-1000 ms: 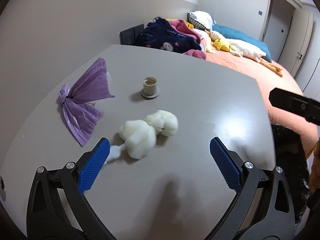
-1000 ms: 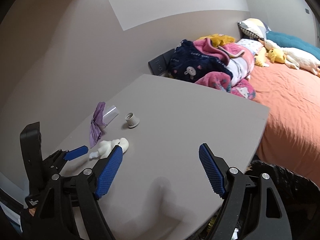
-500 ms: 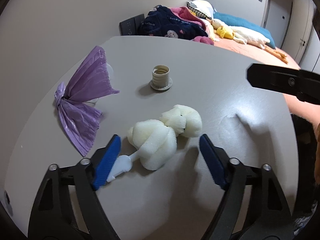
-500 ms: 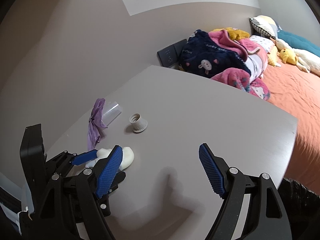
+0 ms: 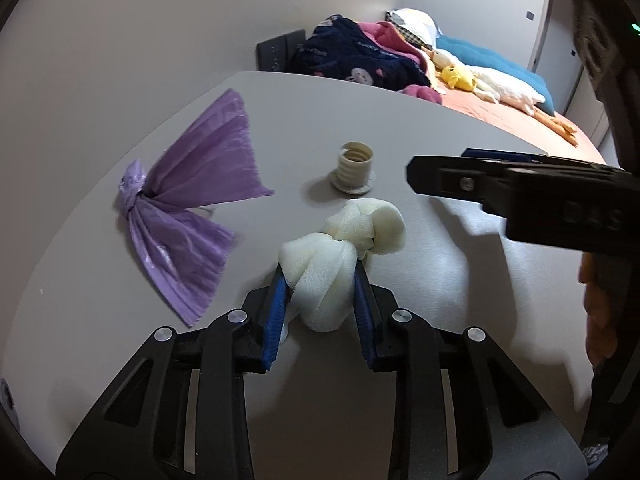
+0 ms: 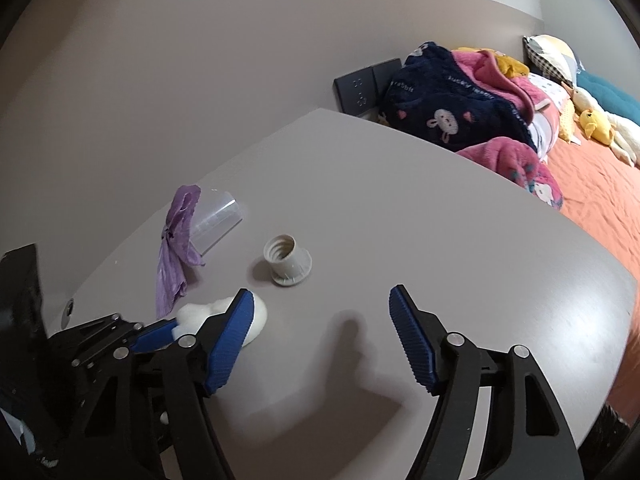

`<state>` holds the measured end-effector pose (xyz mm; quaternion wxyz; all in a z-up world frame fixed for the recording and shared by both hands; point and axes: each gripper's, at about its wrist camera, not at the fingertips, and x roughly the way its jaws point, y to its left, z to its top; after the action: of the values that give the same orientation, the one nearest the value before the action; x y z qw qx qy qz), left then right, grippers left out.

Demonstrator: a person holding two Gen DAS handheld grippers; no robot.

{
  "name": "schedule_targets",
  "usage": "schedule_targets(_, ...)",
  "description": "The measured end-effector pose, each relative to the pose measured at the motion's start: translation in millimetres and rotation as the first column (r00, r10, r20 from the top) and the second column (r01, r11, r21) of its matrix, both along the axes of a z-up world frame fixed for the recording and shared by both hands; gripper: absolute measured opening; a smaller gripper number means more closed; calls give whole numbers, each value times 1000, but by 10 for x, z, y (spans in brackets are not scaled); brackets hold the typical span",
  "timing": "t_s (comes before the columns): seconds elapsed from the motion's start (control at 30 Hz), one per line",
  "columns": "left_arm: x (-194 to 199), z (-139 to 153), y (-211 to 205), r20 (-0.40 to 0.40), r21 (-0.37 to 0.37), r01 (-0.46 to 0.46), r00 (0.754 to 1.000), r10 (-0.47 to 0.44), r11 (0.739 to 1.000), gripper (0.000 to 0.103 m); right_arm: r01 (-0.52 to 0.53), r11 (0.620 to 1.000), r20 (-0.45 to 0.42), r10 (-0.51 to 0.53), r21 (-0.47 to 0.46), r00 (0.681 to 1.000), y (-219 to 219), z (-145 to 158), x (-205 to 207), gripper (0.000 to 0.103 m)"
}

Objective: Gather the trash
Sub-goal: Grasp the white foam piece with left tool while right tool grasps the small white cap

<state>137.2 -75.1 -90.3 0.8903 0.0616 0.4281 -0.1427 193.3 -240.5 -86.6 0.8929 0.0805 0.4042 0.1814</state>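
Note:
A knotted white foam wrap lies on the grey table. My left gripper is shut on its near lobe, blue pads pressing both sides; the far lobe sticks out ahead. In the right wrist view the foam shows partly behind a finger. A knotted purple plastic bag lies left of it, also in the right wrist view. A cream threaded cap stands behind the foam, also in the right wrist view. My right gripper is open and empty above the table, right of the foam.
A clear plastic cup lies on its side behind the purple bag. Beyond the table's far edge is a bed with an orange sheet, heaped blankets and plush toys. A wall runs along the table's left.
My left gripper moved forward onto the foam and closed from wide open to clamped on its near lobe. My right gripper moved in closer over the table, still open.

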Motion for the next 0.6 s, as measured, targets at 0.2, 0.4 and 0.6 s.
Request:
schedule_targets(0.2, 18, 24, 97, -7, -13, -26, 1000, 26, 1000, 31, -9, 1000, -17, 9, 5, 1000, 130, -53, 183, 68)
schedule_targets(0.4, 31, 18, 127, -14, -10, -33, 999, 33, 999, 31, -33, 999, -31, 33, -12, 999, 286, -83, 315, 59)
schedule_targets(0.6, 32, 24, 126, -15, -13, -31, 999, 31, 999, 31, -50, 998, -37, 48, -32, 998, 377, -124, 354, 25)
